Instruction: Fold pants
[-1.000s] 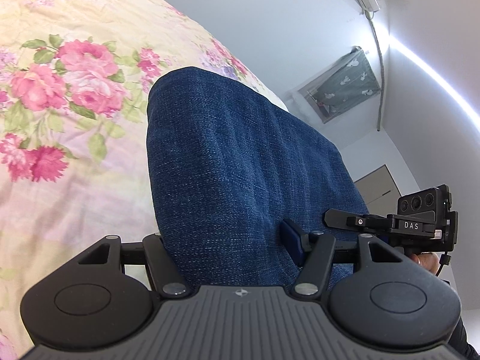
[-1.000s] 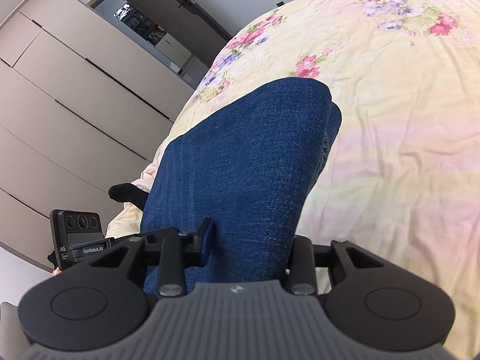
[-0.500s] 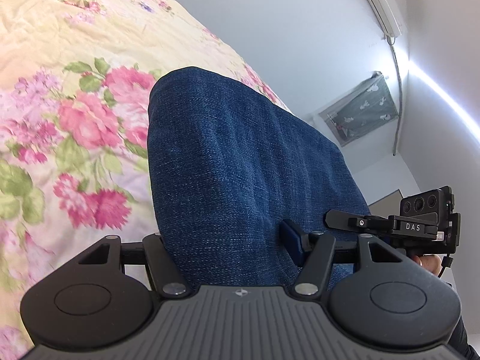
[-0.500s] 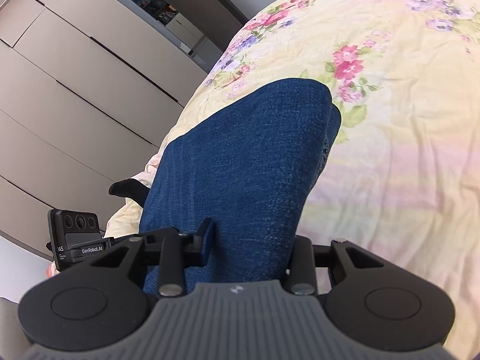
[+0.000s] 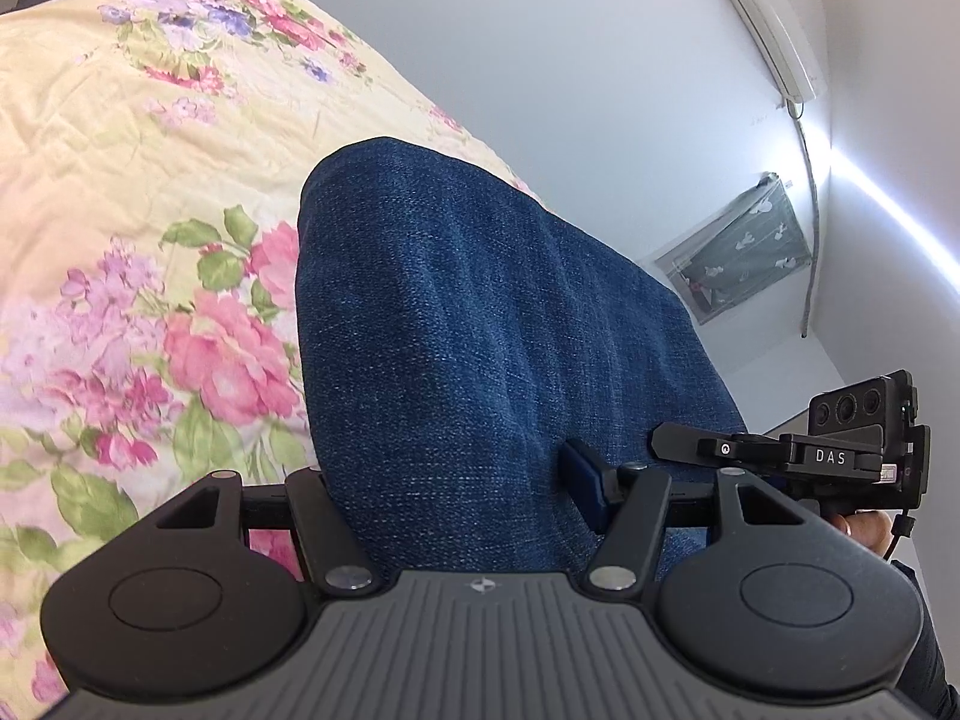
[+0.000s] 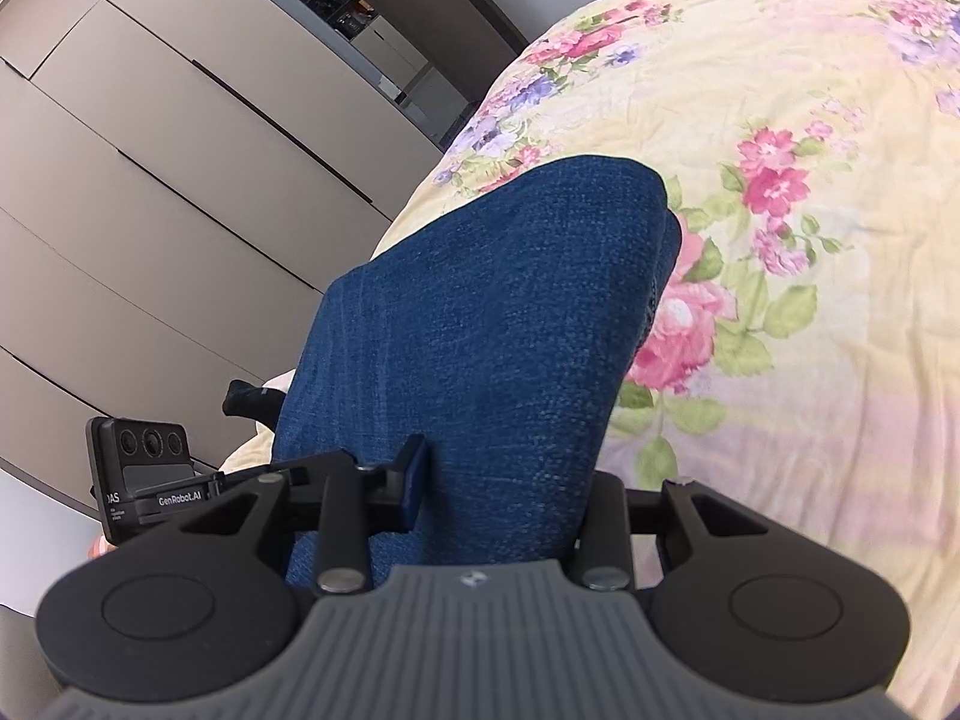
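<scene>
Floral yellow bedsheet [image 5: 120,192] slid past beneath; both cameras shifted. Left hand-held gripper [image 5: 456,480] and right hand-held gripper [image 6: 504,480] stay clenched on dark blue denim pants [image 5: 468,324].

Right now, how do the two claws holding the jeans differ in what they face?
The left claw looks past the jeans at a white wall with an air conditioner; the right claw looks toward beige wardrobe doors. From the left claw, the floral bedspread lies left of the denim; from the right claw, it lies right. Both are clamped on the same folded denim, raised above the bed.
</scene>
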{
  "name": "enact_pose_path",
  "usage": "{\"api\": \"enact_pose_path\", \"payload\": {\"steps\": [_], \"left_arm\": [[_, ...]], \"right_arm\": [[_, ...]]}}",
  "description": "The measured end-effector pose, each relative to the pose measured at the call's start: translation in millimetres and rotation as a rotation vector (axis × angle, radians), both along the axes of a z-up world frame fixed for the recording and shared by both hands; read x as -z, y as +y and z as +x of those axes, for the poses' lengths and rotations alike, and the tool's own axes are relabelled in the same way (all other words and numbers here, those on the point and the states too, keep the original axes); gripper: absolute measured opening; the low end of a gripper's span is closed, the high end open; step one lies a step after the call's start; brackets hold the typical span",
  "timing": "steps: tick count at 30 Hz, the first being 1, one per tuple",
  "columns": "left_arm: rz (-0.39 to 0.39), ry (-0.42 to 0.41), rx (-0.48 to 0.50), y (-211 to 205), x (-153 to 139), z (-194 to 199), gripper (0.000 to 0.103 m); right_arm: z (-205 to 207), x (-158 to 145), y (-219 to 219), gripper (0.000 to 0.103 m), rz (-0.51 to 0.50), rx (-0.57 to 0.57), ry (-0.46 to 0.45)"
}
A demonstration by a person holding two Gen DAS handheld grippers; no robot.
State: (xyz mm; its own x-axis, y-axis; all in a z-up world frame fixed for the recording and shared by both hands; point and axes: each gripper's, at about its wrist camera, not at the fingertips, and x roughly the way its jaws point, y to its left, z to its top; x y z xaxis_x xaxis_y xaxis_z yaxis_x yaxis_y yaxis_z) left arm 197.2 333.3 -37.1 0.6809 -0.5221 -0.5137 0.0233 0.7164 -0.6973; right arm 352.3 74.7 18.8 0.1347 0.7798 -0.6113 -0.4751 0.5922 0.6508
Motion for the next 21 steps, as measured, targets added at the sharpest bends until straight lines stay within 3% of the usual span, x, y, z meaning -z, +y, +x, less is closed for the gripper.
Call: {"api": "enact_pose_path", "payload": {"steps": [9, 21], "left_arm": [[0.013, -0.016, -0.011, 28, -4, 31, 0.070], [0.036, 0.030, -0.009, 53, 35, 79, 0.070]], "right_arm": [[33, -13, 39, 0.031, 0.004, 0.001, -0.047], [74, 42, 60, 0.031, 0.054, 0.038, -0.009]]}}
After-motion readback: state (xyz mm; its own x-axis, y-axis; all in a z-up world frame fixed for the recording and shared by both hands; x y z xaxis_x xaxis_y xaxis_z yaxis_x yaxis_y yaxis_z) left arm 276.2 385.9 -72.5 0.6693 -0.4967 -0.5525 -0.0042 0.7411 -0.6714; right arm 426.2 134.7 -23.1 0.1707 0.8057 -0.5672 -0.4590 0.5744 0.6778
